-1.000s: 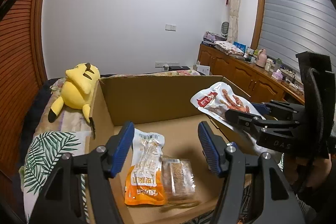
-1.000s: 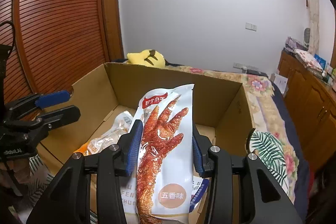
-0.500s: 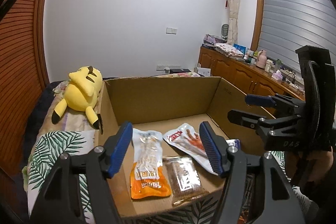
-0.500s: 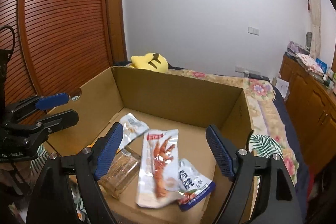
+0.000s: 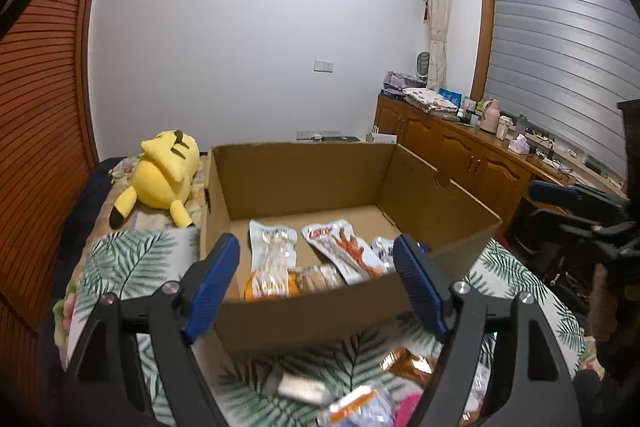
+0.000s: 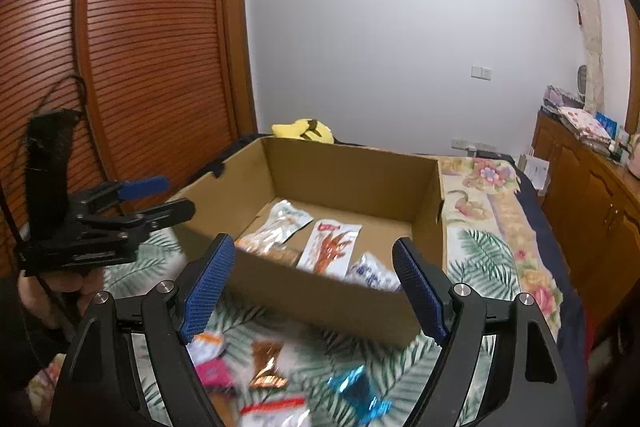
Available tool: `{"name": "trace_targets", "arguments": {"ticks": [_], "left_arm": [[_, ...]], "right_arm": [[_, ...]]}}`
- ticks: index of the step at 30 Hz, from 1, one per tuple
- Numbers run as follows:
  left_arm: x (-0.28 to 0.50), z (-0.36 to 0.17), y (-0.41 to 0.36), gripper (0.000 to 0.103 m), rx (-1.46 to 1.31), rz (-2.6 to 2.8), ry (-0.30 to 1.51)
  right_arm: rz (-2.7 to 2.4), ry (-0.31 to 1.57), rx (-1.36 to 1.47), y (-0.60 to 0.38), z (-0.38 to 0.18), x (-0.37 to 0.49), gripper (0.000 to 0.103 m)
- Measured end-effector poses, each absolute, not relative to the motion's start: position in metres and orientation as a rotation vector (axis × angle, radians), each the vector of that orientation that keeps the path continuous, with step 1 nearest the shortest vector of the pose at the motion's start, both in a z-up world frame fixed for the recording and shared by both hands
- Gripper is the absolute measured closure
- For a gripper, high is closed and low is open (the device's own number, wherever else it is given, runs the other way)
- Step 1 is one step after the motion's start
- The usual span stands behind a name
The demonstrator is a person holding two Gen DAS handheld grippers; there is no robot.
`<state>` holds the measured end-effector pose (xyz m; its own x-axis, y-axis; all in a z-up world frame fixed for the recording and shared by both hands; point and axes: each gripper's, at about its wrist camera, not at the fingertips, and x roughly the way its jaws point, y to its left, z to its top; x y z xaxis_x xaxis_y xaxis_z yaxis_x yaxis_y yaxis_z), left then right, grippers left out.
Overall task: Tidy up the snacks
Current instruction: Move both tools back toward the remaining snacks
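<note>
An open cardboard box [image 5: 432, 187] [image 6: 344, 175] stands on the bed. In it lie a red chicken-feet packet [image 5: 346, 253] [image 6: 332, 247], a white and orange packet [image 5: 272, 259] [image 6: 276, 227], a brown cake packet [image 5: 320, 277] and a white and blue packet [image 6: 370, 273]. My left gripper [image 5: 316, 283] is open and empty, held in front of the box's near wall. My right gripper [image 6: 312, 281] is open and empty, also in front of the box. Loose snacks [image 6: 264, 363] [image 5: 356, 395] lie on the bedspread below both grippers.
A yellow plush toy [image 5: 168, 175] lies behind the box on the left. The leaf-print bedspread [image 5: 120, 259] surrounds the box. Wooden cabinets [image 5: 460, 155] run along the right wall. A slatted wooden wardrobe [image 6: 140, 67] is on the left.
The right gripper let the chicken-feet packet go into the box and opened. Both grippers have pulled back from the box, so the loose snacks in front now show.
</note>
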<state>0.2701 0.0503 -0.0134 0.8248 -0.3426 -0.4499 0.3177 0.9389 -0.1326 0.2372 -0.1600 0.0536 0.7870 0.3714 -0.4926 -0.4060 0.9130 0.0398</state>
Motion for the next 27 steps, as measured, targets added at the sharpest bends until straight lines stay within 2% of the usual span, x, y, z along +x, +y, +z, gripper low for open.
{"name": "trace_targets", "arguments": {"ticks": [7,15,27], "left_arm": [[0.229,-0.034,0.059,0.022,-0.063,-0.335,0.526],[0.195,-0.064,0.055,0.022,-0.009,-0.322,0.561],[0.182,-0.090,0.057,0.022,-0.023,-0.324,0.614]], "right_arm": [[0.435,0.534,-0.064,-0.157,0.044,0.193,0.020],[0.470,0.601,-0.070,-0.143,0.002,0.165,0.021],[0.534,0.768,-0.126,-0.111,-0.068,0.172,0.043]]}}
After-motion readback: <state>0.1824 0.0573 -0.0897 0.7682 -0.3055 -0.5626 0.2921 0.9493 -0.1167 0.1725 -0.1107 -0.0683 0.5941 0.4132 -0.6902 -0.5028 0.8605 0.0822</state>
